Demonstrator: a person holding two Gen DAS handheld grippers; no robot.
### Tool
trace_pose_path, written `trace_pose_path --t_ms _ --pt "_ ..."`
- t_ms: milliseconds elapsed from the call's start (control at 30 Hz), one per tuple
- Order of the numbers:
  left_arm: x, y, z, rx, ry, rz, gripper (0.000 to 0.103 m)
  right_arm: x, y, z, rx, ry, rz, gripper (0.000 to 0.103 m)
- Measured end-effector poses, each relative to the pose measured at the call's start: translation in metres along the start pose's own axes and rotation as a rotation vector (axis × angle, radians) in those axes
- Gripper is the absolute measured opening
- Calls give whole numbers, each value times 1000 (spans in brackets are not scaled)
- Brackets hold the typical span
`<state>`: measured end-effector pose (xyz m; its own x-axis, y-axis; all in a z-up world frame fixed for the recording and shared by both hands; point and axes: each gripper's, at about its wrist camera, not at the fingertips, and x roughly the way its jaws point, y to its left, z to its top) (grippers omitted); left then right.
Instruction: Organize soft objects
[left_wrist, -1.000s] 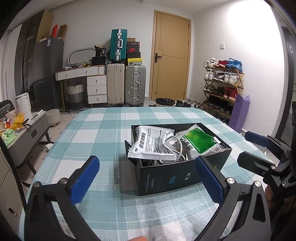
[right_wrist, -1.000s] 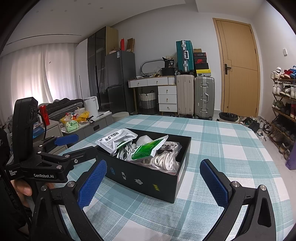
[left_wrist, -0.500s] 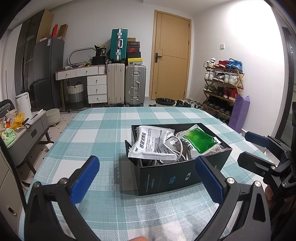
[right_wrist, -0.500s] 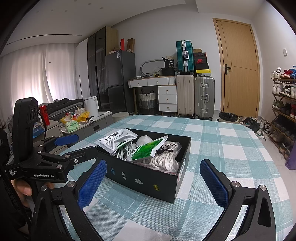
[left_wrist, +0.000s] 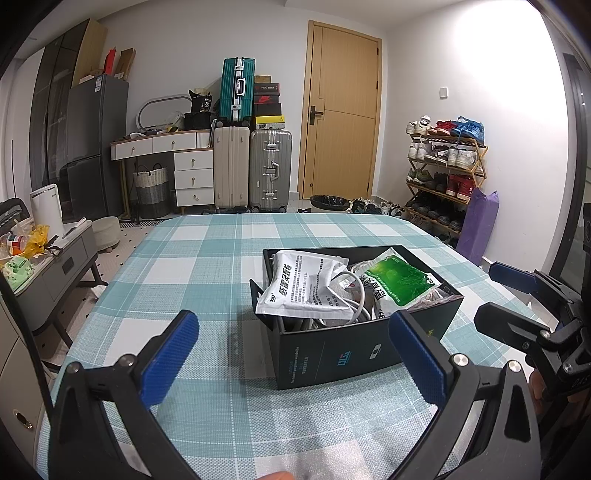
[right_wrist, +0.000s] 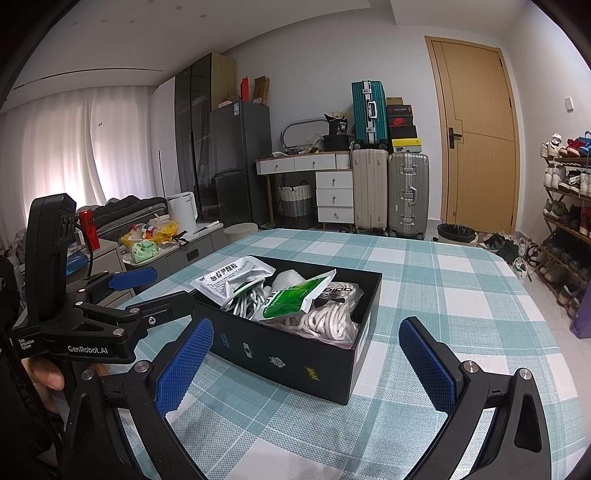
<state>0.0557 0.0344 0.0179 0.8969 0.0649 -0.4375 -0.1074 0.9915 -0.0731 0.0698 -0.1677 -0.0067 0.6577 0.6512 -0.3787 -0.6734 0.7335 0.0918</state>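
A black box (left_wrist: 343, 356) (right_wrist: 280, 350) stands on the checked tablecloth. It holds a white pouch (left_wrist: 306, 286) (right_wrist: 231, 277), a green pouch (left_wrist: 400, 282) (right_wrist: 291, 297), white cables (left_wrist: 356, 306) and a bag of white rope (right_wrist: 325, 319). My left gripper (left_wrist: 295, 354) is open and empty, on the near side of the box; it also shows in the right wrist view (right_wrist: 147, 291). My right gripper (right_wrist: 306, 362) is open and empty, near the box's side; it also shows in the left wrist view (left_wrist: 506, 295).
The table with the teal checked cloth (left_wrist: 207, 266) stretches beyond the box. Suitcases (left_wrist: 251, 170), a desk with drawers (left_wrist: 177, 162), a shoe rack (left_wrist: 447, 173) and a door (left_wrist: 341, 110) stand behind it. A low grey cabinet (left_wrist: 55, 266) is at the left.
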Motion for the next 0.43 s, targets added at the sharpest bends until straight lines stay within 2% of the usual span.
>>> trace_pose_path --t_ms 433 --pt "-1 -2 1 5 -5 -1 103 0 0 0 0 0 0 102"
